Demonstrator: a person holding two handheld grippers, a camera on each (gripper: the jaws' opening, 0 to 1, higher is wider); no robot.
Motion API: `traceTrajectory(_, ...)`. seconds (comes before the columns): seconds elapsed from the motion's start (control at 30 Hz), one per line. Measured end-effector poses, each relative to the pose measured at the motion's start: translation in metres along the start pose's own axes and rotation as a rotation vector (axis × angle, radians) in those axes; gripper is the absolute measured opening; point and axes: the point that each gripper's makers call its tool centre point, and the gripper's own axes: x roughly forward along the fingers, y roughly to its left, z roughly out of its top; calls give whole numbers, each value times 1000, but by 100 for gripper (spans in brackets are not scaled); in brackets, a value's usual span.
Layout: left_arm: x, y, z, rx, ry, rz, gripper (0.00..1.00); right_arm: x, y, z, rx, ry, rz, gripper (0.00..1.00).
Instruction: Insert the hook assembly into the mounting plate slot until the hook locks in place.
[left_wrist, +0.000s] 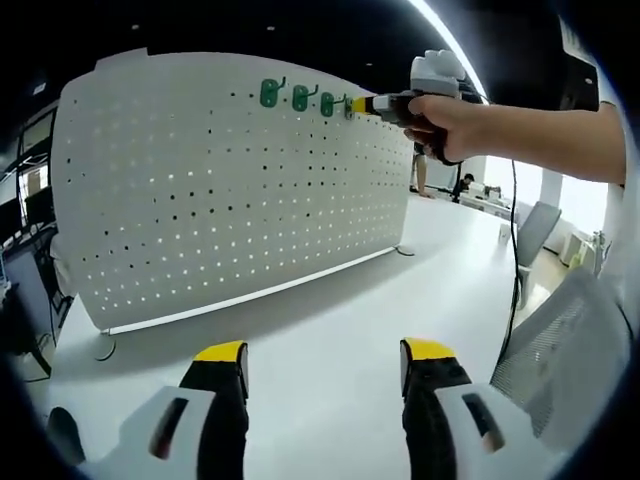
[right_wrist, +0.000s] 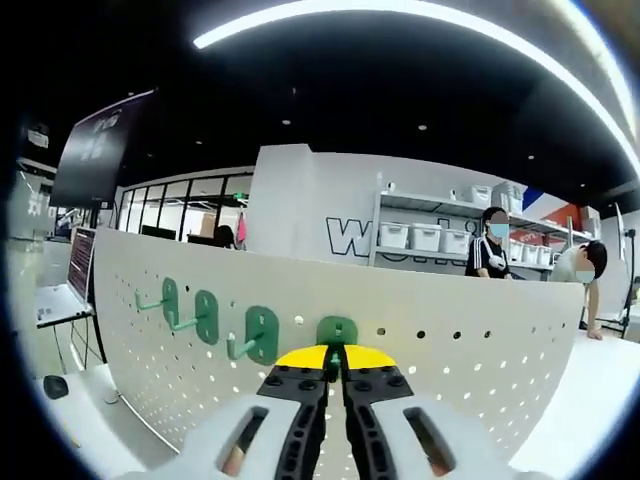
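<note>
The fourth green hook (right_wrist: 337, 331) sits against the white pegboard (right_wrist: 450, 370), in the top row of holes, at the end of a line of three mounted green hooks (right_wrist: 207, 317) that lie to its left in the right gripper view. The right gripper (right_wrist: 335, 362) has its yellow-tipped jaws closed together on this hook's prong, right at the board face. In the left gripper view the same gripper (left_wrist: 357, 104) reaches in from the right, held by a person's hand (left_wrist: 445, 122), with its tips at the board's upper edge beside the hook row (left_wrist: 299, 96). The board (left_wrist: 230, 190) stands upright on a white table (left_wrist: 330, 330). The left gripper (left_wrist: 325, 360) hangs low over the table, well clear of the board, jaws apart and holding nothing.
</note>
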Motion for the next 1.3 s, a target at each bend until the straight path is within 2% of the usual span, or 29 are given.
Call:
traceTrajectory(0.2,-1,1,1,0,-6,5,63,-1,1,-3,11,5,-6,3)
traceTrajectory(0.3,-1,0,2,1,-10,3,63,-1,1,-8,4,30,9,3)
traceTrajectory(0.6,-2,0,3,1,-17,5,63,-2,1,-7,4,26,23,4)
traceTrajectory(0.7,-3,1,4,10,-19,11,64,-3,3,-7,75,1,65,5)
traceTrajectory(0.73,-3,1,4,8,-20,11,64,-3,6,-6,93,-3,89,7)
traceTrajectory(0.8,-3,2,4,9,-19,11,64,-5,5,-9,59,1,103,11)
traceTrajectory(0.87,-3,2,4,9,-19,10,64,-8,4,-8,73,-12,118,15)
traceTrajectory(1.13,-3,1,3,14,-14,9,64,-13,12,-19,72,3,218,42)
traceTrajectory(1.3,-3,1,4,10,-15,7,65,-18,23,-19,57,-4,263,49)
